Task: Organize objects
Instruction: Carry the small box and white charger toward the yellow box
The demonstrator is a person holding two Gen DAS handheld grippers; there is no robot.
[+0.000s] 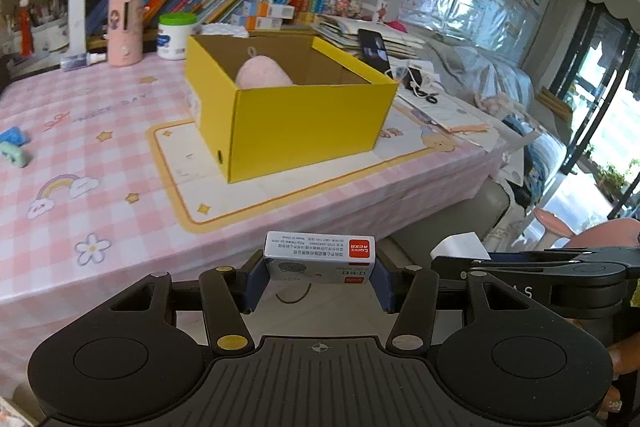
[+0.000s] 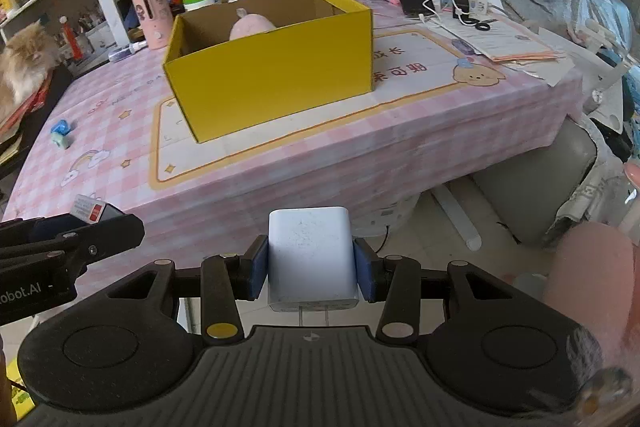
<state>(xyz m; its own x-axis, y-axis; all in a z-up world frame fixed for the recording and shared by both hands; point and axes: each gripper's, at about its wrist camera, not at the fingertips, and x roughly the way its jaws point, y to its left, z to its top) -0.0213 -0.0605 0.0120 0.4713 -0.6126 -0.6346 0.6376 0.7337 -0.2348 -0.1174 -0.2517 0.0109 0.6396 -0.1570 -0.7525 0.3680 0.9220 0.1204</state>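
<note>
**Both grippers loaded, box ahead**

Left wrist view: a small printed carton [image 1: 320, 257] is pinched crosswise between the pads of the left gripper [image 1: 318, 281], off the near edge of the table [image 1: 100, 131]. The yellow box [image 1: 296, 115] is seen on the placemat [image 1: 280, 183] toward the table's middle, open-topped, with a pink plush [image 1: 262, 73] already inside. The right gripper [image 1: 532, 263] is seen alongside.

Right wrist view: a white charger block [image 2: 310, 259] is clamped by the right gripper [image 2: 311, 269], prongs toward the camera. A blue toy [image 2: 61, 134] is left near the table's left edge.

For a clean drop, each load should probably be carried over the box's near wall and cleared above the rim before the pads are spread; the plush should be avoided.
</note>
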